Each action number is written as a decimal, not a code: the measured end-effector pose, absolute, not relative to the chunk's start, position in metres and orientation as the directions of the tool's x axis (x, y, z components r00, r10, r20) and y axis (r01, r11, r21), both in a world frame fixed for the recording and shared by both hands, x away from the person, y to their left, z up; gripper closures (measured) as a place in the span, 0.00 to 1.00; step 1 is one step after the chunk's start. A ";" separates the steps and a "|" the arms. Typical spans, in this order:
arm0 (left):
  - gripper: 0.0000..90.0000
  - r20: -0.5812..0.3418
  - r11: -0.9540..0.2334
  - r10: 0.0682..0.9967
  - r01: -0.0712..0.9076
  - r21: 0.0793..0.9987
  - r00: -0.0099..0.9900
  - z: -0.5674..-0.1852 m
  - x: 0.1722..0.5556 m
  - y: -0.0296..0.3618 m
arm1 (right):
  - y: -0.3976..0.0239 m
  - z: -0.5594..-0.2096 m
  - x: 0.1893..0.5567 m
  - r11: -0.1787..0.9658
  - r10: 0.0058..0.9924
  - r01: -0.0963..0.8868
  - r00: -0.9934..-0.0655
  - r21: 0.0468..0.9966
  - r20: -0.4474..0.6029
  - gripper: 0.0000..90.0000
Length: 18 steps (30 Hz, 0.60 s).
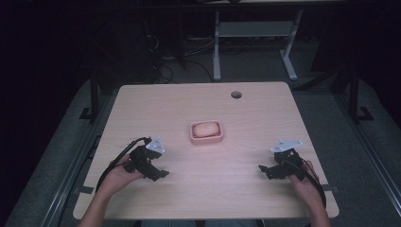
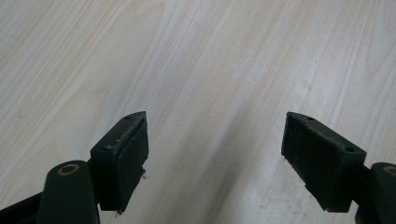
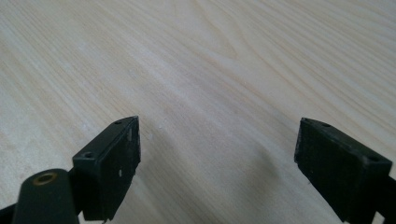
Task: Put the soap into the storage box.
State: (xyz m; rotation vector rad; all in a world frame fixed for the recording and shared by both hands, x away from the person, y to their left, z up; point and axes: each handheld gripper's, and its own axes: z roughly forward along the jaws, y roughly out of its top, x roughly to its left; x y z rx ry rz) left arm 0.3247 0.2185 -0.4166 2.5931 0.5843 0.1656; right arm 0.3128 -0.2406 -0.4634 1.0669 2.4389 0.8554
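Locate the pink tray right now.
High view: pink tray sits mid-table, ahead of and between the left gripper and right gripper, touching neither.

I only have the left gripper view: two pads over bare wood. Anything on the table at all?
Observer: Yes. A pink dish sits near the middle of the table, with a pale rounded lump in it.
Operator: Is either claw touching it?
Observer: No. The left claw is nearer the person and to the dish's left, well apart from it.
Operator: And the right one?
Observer: The right claw is open over bare wood, holding nothing.
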 end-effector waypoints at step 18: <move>0.26 0.025 -0.766 0.471 0.395 0.507 0.882 -0.423 0.308 0.240 | -0.241 -0.461 0.309 0.537 0.739 0.523 -0.670 0.662 -0.070 0.15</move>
